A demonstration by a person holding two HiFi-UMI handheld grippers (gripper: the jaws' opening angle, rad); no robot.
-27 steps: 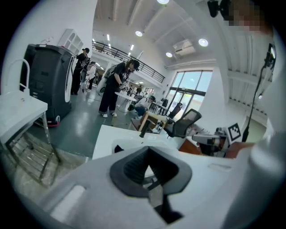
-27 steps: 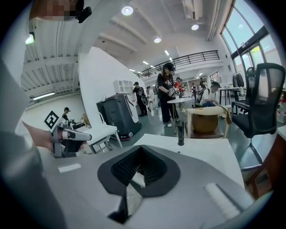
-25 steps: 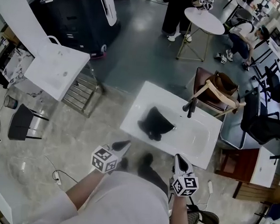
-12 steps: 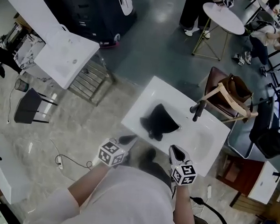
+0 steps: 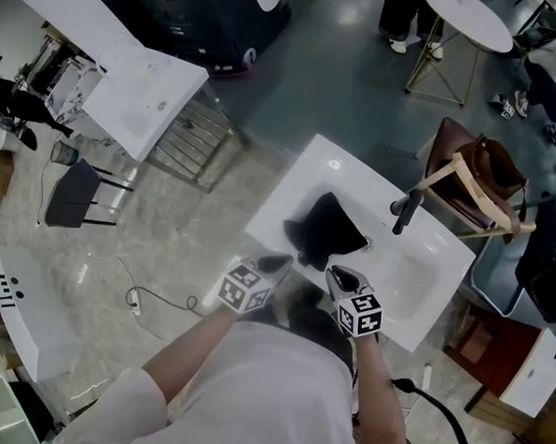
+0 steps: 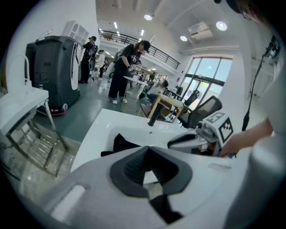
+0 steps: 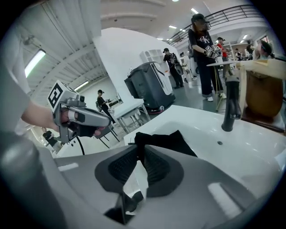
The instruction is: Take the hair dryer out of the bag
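Hovering at the near edge of the sink point(image 5: 423, 272), the left gripper point(image 5: 277, 261) is holding its jaws pressed together, while the right gripper point(image 5: 340, 275), its jaws just opening a little, is pinching nothing. Just beyond both, the black bag point(image 5: 326, 231) is lying slumped in the basin, the dryer not showing; behind it the faucet point(image 5: 405, 212) is standing, then a chair point(image 5: 453, 171)

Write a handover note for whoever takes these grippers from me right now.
Left gripper: shut, empty.
Right gripper: fingers have just been opening, slightly apart, nothing between them.
Both are near the black bag, which lies on the white sink top near the faucet.
Hair dryer not visible, presumably inside.
Done: nothing yet.
To do: open the bag, pull the dryer out.
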